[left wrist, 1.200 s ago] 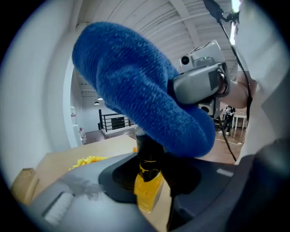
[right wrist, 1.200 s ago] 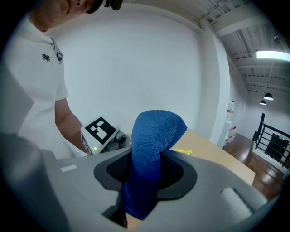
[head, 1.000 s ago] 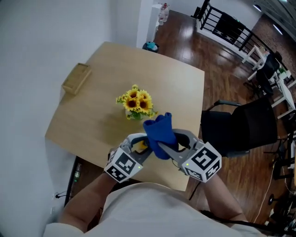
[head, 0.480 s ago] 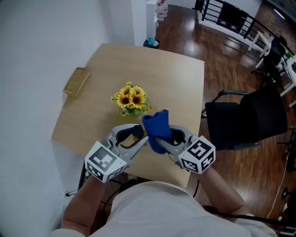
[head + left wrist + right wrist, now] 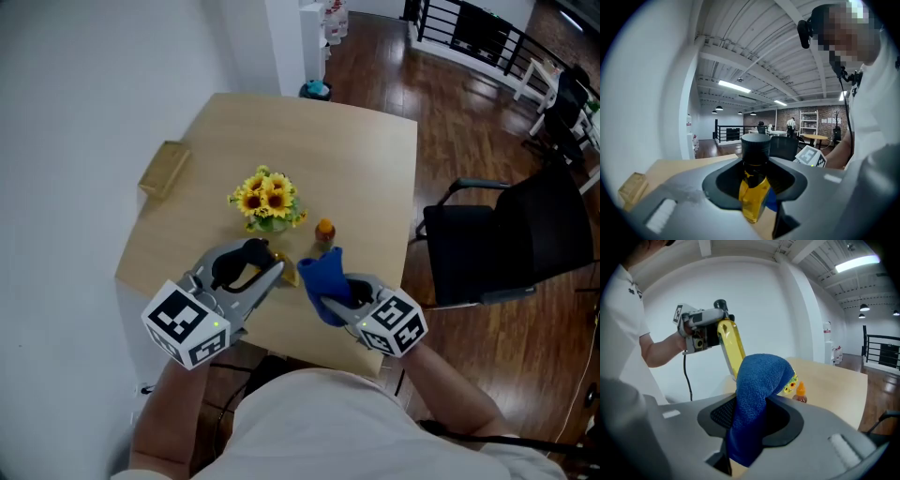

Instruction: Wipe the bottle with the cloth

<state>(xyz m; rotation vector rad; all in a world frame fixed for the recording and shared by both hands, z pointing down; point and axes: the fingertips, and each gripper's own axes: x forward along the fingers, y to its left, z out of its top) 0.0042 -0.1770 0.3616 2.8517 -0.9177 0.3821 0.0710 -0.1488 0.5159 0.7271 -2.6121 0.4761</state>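
My left gripper (image 5: pixel 274 274) is shut on a bottle (image 5: pixel 289 275) of yellow liquid with a black cap (image 5: pixel 755 147), held above the table's near edge. In the left gripper view the bottle (image 5: pixel 753 190) stands between the jaws, cap towards the camera. My right gripper (image 5: pixel 330 298) is shut on a blue cloth (image 5: pixel 321 272) that sticks up from its jaws. In the right gripper view the cloth (image 5: pixel 757 390) fills the middle, and the bottle (image 5: pixel 731 345) slants behind it in the left gripper (image 5: pixel 701 329). The bottle's far end lies right beside the cloth; whether they touch I cannot tell.
On the wooden table (image 5: pixel 366 159) stand a bunch of sunflowers (image 5: pixel 267 199), a small amber bottle with an orange cap (image 5: pixel 324 231) and a wooden box (image 5: pixel 165 169) near the left edge. A black office chair (image 5: pixel 506 239) stands to the right of the table.
My left gripper has swung out to the left and lower with the bottle, away from the cloth. The small orange-capped bottle now shows behind the cloth.
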